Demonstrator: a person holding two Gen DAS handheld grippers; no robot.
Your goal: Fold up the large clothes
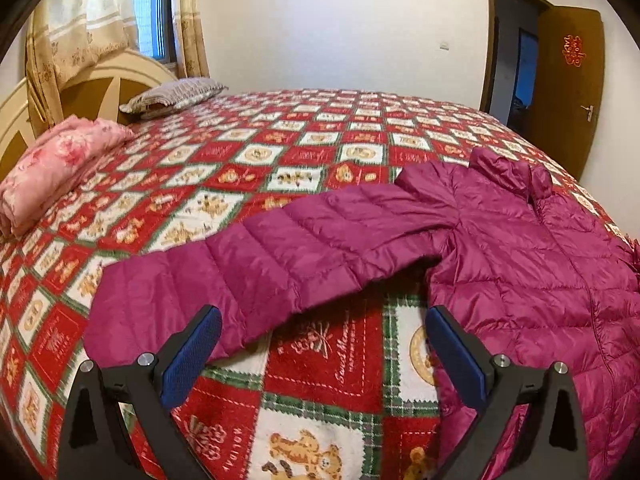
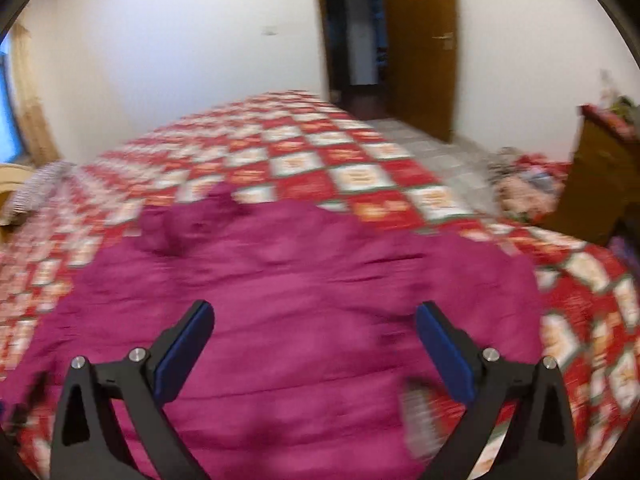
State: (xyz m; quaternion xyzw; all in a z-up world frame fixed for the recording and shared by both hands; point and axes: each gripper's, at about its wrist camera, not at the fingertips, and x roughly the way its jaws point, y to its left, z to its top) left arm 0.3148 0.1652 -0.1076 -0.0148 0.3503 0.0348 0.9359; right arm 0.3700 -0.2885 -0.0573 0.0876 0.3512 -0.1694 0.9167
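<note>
A magenta quilted puffer jacket lies spread on the bed, collar toward the far side, one sleeve stretched out to the left. My left gripper hovers open just in front of that sleeve, its blue pads wide apart with only bedspread between them. In the blurred right wrist view the jacket's body fills the middle, and my right gripper stands open over it, nothing gripped between the pads.
The bed wears a red, white and green checked blanket. A pink folded quilt and a grey pillow lie by the headboard. An open wooden door, tiled floor with a clothes heap and a wooden cabinet stand to the right.
</note>
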